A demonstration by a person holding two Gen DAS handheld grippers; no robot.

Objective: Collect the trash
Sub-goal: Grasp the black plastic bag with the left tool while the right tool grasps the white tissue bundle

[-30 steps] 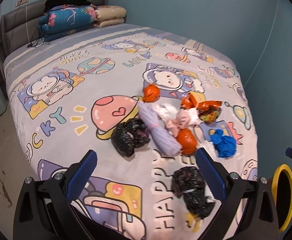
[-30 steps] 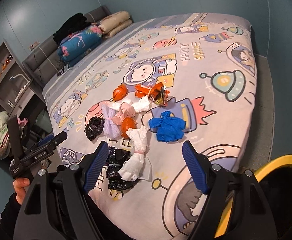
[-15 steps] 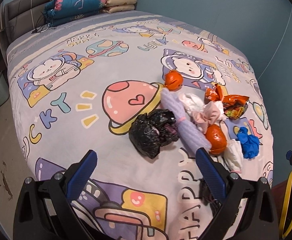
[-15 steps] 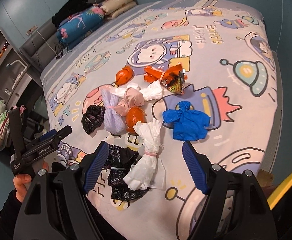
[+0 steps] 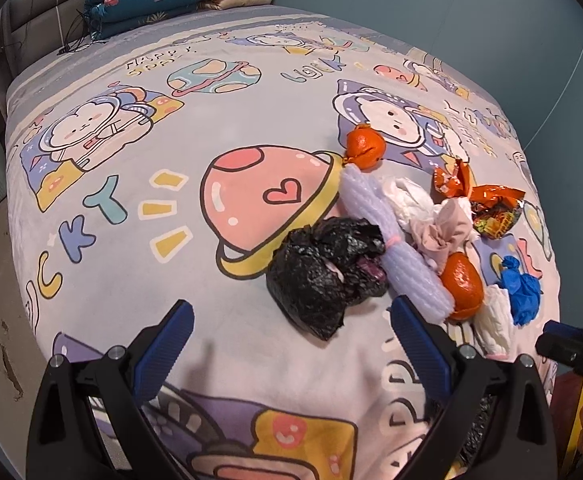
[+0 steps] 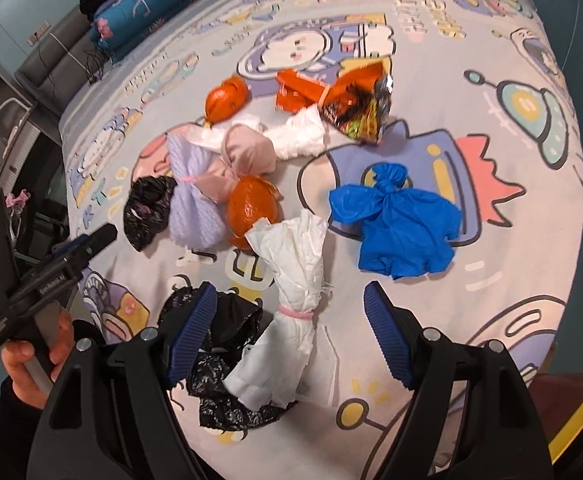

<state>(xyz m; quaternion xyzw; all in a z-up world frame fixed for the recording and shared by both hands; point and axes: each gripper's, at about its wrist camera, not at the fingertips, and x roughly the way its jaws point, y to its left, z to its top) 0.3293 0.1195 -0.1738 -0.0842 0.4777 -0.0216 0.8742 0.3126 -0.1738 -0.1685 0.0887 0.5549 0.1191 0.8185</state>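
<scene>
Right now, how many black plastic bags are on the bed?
2. One black bag lies at the pile's left edge beside the lilac bundle. The other black bag lies under the white tied bundle, between the right gripper's fingers. More could be hidden.

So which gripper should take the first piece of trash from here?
Probably the right gripper: its open jaws already straddle the white tied bundle. The left gripper is open too, but the black bag lies just ahead of its fingertips.
</scene>
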